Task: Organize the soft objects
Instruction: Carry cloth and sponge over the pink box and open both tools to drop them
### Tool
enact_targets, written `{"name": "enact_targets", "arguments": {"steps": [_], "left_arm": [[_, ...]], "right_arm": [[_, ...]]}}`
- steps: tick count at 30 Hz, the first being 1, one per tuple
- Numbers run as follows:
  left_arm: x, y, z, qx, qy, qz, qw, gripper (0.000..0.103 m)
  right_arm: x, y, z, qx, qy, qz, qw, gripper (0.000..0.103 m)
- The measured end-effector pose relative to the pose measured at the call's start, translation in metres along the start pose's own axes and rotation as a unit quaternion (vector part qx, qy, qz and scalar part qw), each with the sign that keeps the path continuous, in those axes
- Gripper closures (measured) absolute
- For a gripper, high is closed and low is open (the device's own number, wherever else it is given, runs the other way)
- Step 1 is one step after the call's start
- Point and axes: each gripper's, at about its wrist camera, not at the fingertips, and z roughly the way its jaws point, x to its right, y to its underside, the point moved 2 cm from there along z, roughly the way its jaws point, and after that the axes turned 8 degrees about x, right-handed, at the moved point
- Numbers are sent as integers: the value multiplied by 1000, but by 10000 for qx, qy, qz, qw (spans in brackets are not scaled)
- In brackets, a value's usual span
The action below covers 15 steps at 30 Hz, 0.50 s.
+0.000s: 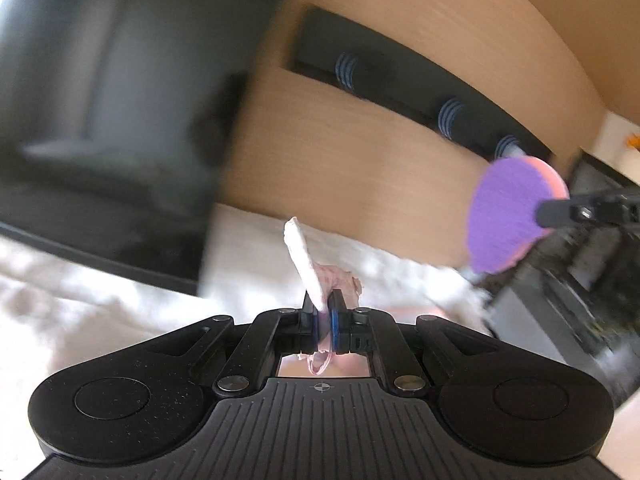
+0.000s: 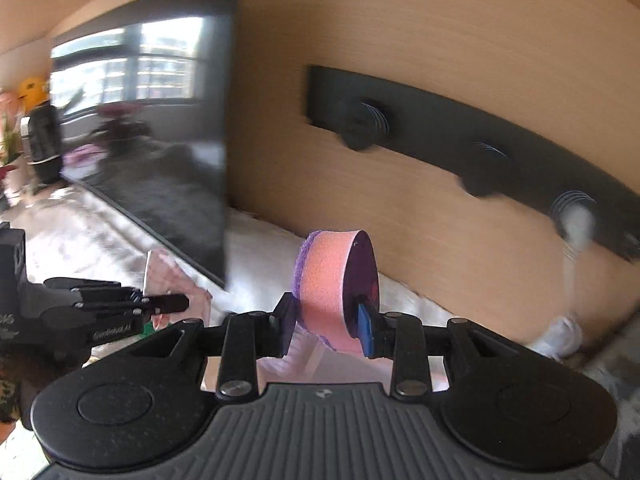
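Observation:
My left gripper [image 1: 325, 312] is shut on a pale pink cloth [image 1: 306, 260] that sticks up between its fingers above a white fluffy surface [image 1: 120, 300]. In the right wrist view the left gripper [image 2: 182, 303] shows at the left with the pink cloth [image 2: 168, 276]. My right gripper [image 2: 326, 320] is shut on a round sponge [image 2: 324, 292], orange-pink foam with a purple face, held on edge. The same sponge [image 1: 508, 216] shows at the right of the left wrist view, held in the air by the right gripper [image 1: 540, 212].
A wooden wall panel [image 2: 440, 60] stands ahead, carrying a black rail with round hooks [image 2: 480, 152]. A large black TV screen [image 2: 160, 120] leans at the left. A yellow-headed figure [image 2: 36, 92] and plants stand at the far left. Dark furniture [image 1: 560, 300] is at the right.

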Motion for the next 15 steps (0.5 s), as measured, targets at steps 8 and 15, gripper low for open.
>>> {"name": "enact_targets", "arguments": {"steps": [8,15], "left_arm": [[55,35,53,-840,1004,55,9914,95],[88,61,102,-1476,1113,154,9826,93]], "right_arm": [[45,37,1,-412,500,656,9957,72],[71,61,28,-889,662,1095,9878,72]]}}
